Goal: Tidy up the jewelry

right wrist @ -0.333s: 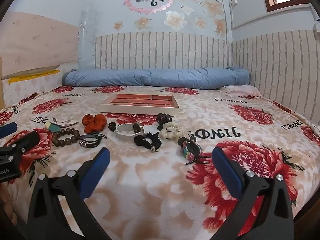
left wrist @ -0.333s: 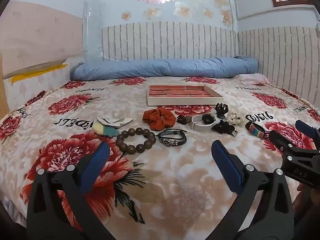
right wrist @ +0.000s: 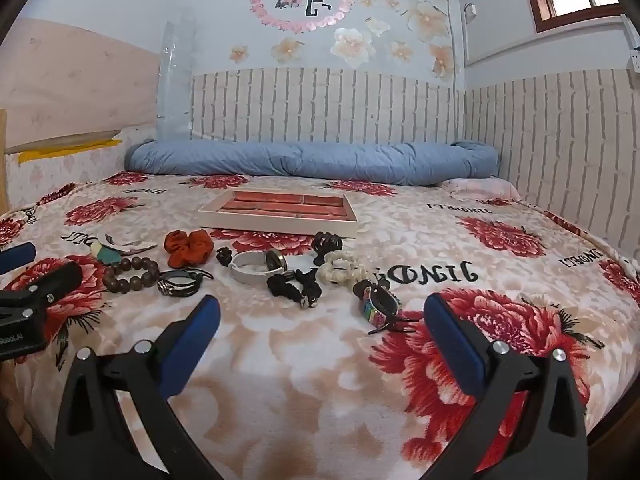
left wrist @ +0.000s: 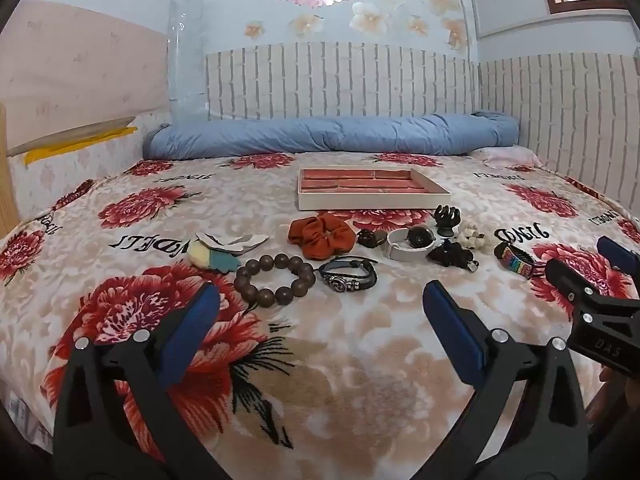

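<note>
A cream tray with red velvet compartments (left wrist: 372, 201) (right wrist: 276, 224) lies on the flowered blanket. In front of it is a row of pieces: a wooden bead bracelet (left wrist: 274, 280) (right wrist: 130, 272), a black leather bracelet (left wrist: 348, 276) (right wrist: 180, 282), an orange scrunchie (left wrist: 322, 235) (right wrist: 189, 246), a white bangle (left wrist: 408, 244) (right wrist: 256, 270), black claw clips, a pearl scrunchie (right wrist: 342, 270) and a rainbow strap (left wrist: 518, 261) (right wrist: 376, 308). My left gripper (left wrist: 320, 310) is open short of the bead bracelet. My right gripper (right wrist: 322, 312) is open near the rainbow strap. Neither holds anything.
A rolled blue duvet (left wrist: 332, 138) lies along the far wall behind the tray. A leaf-shaped hair clip (left wrist: 218, 254) sits left of the beads. Brick-pattern walls close in the bed at the back and right. Bare blanket stretches between the grippers and the pieces.
</note>
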